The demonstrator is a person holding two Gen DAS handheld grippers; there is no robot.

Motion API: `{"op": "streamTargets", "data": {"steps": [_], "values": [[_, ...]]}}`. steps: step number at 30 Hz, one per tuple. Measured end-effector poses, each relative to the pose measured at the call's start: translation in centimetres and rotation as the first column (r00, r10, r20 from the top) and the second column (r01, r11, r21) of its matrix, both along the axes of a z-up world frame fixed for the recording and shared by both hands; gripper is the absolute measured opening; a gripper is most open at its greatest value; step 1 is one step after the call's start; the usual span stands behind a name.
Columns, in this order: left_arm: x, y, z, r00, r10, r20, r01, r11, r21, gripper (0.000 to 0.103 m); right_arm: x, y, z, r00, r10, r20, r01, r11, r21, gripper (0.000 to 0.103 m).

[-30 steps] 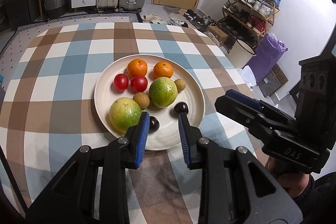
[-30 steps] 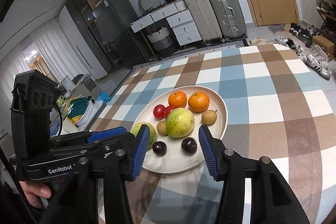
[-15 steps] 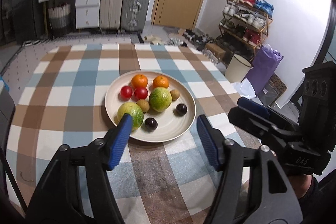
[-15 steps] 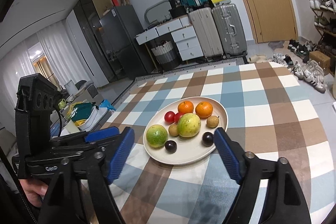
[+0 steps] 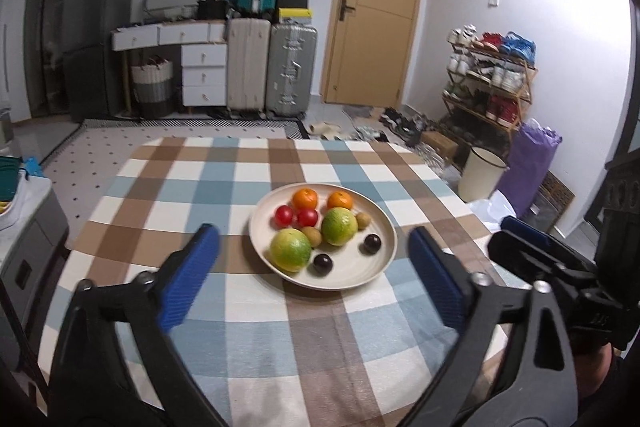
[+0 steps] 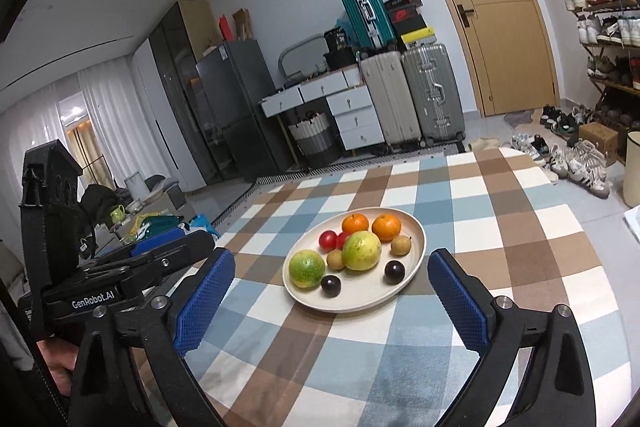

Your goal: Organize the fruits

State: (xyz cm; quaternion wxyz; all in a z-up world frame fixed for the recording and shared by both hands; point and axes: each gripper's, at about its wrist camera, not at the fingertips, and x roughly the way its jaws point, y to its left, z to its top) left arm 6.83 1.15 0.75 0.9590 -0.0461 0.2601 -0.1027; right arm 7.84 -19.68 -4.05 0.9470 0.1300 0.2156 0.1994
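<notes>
Behind plate [image 5: 384, 259], suitcases [image 5: 292, 71], drawers [image 5: 204, 75].

Cream plate [image 5: 384, 259], 2 oranges [image 5: 305, 198], 2 tomatoes [image 5: 284, 215], 2 green citrus [image 5: 291, 250], 2 plums [image 5: 323, 263]

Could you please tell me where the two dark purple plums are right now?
Both dark purple plums lie on the round cream plate's near side in the left wrist view, in front of the two large green-yellow citrus fruits.
</notes>
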Motion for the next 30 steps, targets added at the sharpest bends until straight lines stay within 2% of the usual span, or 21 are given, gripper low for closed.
{"op": "streamTargets", "data": {"steps": [7,13,30], "values": [[-2.4,1.0,0.2,0.998,0.044,0.052,-0.046,0.999,0.023,0.102,-1.6,-0.1,0.1,0.999,0.009,0.036,-0.010,0.999,0.032,0.102],[-3.8,1.8,-0.7,0.993,0.079,0.086,-0.082,0.996,0.030,0.102,-2.8,0.6,-0.1,0.996,-0.019,0.085,0.022,0.999,-0.029,0.102],[-4.7,3.5,-7.3,0.975,0.171,0.144,-0.188,0.975,0.116,0.102,-5.4,1.2,-3.3,0.976,-0.082,0.200,0.119,0.976,-0.183,0.102]]}}
